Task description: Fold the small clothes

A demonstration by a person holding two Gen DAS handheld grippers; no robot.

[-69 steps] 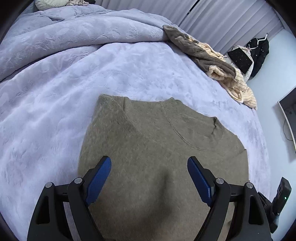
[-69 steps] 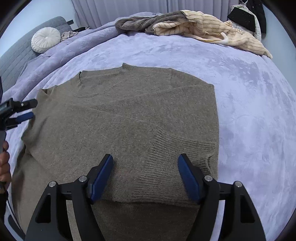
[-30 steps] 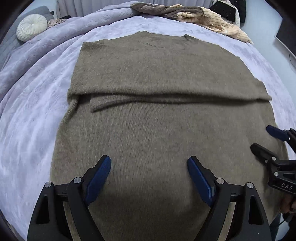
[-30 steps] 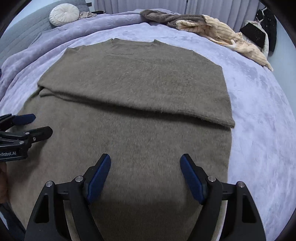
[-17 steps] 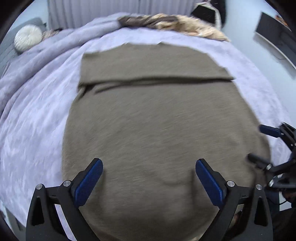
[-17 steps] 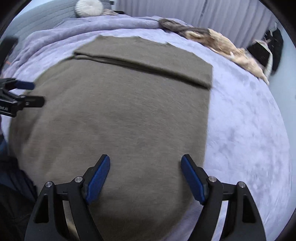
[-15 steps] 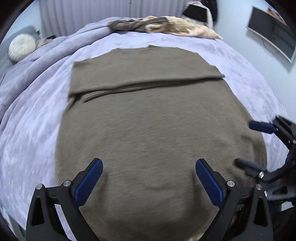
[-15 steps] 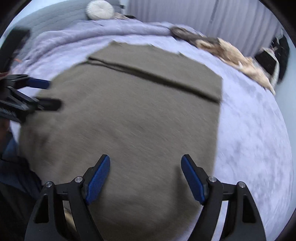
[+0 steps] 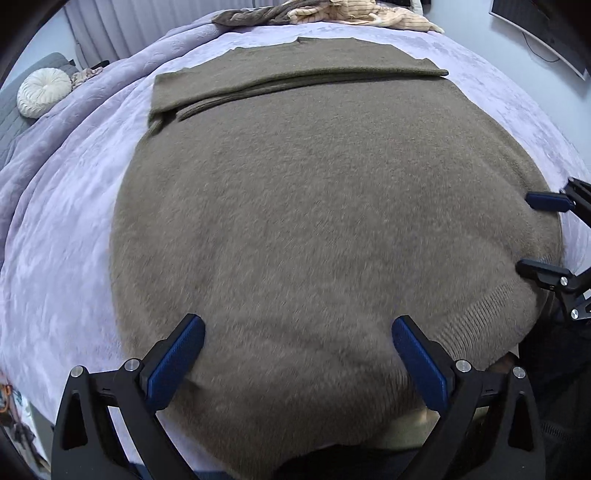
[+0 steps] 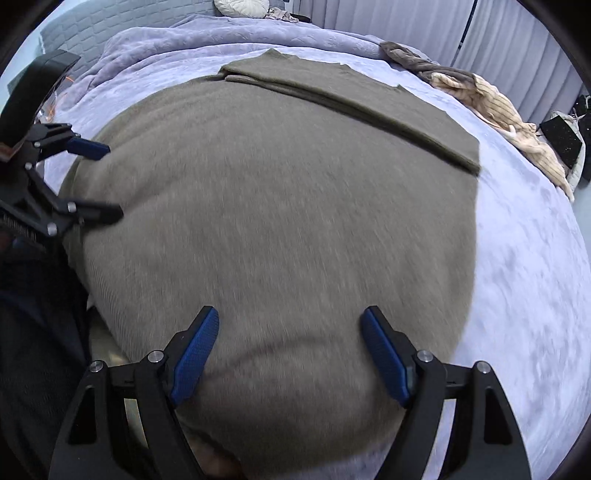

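An olive-brown knit sweater [image 9: 314, 206] lies flat on the lilac bedspread [image 9: 62, 236], its sleeves folded across the upper part as a band [image 9: 295, 75]. Its ribbed hem hangs over the near bed edge. My left gripper [image 9: 297, 349] is open, hovering over the hem's left half. My right gripper [image 10: 290, 341] is open over the hem's right half. The sweater also shows in the right wrist view [image 10: 280, 192]. Each gripper shows in the other's view: the right gripper [image 9: 543, 232] at the right edge, the left gripper [image 10: 96, 181] at the left edge. Neither holds cloth.
A pile of brown and cream striped clothes [image 10: 491, 107] lies at the far side of the bed. A round white cushion [image 9: 42, 92] sits on a grey sofa at far left. A screen [image 9: 543, 33] hangs on the right wall. A dark bag [image 10: 561, 142] stands beyond the bed.
Both grippers have drawn back from the sweater's upper part toward its hem at the near bed edge. Both stayed open. The sweater has not moved.
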